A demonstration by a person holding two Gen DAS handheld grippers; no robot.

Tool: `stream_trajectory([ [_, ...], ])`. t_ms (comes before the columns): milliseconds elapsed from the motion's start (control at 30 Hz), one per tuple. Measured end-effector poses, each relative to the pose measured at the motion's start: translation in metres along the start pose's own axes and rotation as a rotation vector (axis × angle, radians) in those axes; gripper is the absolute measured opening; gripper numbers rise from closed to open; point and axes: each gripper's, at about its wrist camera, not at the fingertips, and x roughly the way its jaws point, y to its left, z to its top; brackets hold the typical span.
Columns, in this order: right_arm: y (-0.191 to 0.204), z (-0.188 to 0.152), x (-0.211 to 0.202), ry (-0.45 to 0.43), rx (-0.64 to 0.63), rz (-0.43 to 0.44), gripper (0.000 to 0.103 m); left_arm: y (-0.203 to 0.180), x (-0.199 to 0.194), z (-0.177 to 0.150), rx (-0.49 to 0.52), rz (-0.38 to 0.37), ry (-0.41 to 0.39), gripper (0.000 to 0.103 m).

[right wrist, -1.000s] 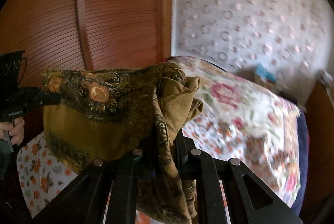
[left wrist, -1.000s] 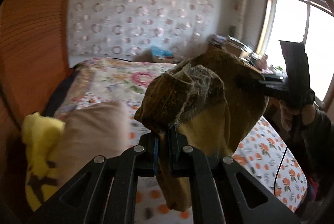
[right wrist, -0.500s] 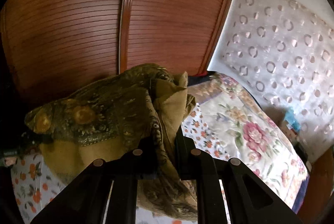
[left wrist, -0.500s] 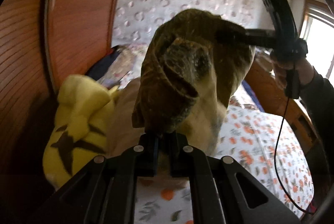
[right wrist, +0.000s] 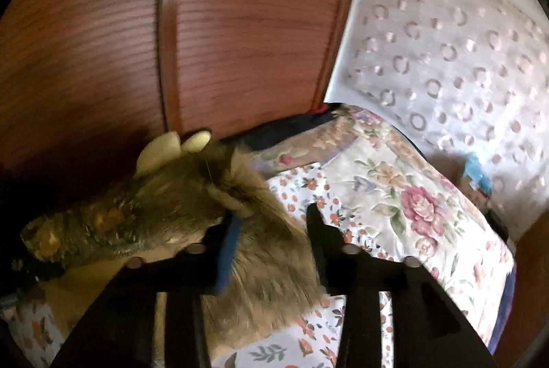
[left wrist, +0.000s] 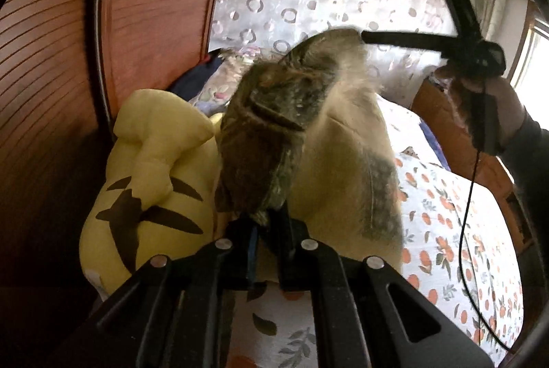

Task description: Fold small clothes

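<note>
My right gripper [right wrist: 271, 230] has just sprung wide, dropping its corner of the olive-brown patterned cloth [left wrist: 274, 134]; my left gripper [left wrist: 266, 223] stays clamped, cloth dangling above the orange-flowered bedsheet [left wrist: 446, 230]; regrasp needed.

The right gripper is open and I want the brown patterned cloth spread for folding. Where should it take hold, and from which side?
Probably the hanging border end of the cloth, away from the bunched corner that the left gripper pinches. Bring the right gripper in from the person's right, jaws across that edge: it droops free there, less bunched.
</note>
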Motion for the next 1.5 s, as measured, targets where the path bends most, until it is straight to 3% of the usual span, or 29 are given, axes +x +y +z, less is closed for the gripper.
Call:
stream_trajectory([
  [67,-0.006,-0.004,-0.001,-0.001,0.030,-0.005,0.048,0.001,-0.002,0.001,0.009,0.005,-0.006,0.020],
  [133,-0.001,-0.012,0.006,0.016,0.037,0.026,0.048,0.004,-0.004,0.001,0.013,-0.008,-0.022,0.043],
  [200,0.006,-0.022,0.015,0.027,0.039,0.068,0.048,0.004,-0.008,0.002,0.022,-0.008,-0.039,0.046],
  [300,0.013,-0.036,0.042,0.075,0.056,0.114,0.048,0.001,-0.017,0.004,0.038,0.000,-0.064,0.068],
  [400,0.014,-0.055,0.072,0.146,0.080,0.120,0.048,-0.003,-0.024,0.007,0.051,0.013,-0.080,0.076],
  [533,0.002,-0.065,0.085,0.109,0.164,0.119,0.048,-0.009,-0.027,0.010,0.060,0.020,-0.078,0.078],
  [667,0.005,-0.067,0.072,0.105,0.189,0.080,0.048,-0.021,-0.034,0.010,0.095,0.014,-0.090,0.080],
  [900,0.027,-0.109,-0.030,0.000,0.211,0.047,0.048,-0.052,-0.055,0.005,0.146,-0.038,-0.120,0.081],
  [1233,0.059,-0.178,-0.162,-0.086,0.250,-0.078,0.048,-0.108,-0.101,-0.009,0.228,-0.115,-0.169,0.082],
  [1500,0.082,-0.221,-0.233,-0.163,0.348,-0.198,0.049,-0.155,-0.129,-0.026,0.299,-0.147,-0.182,0.082],
])
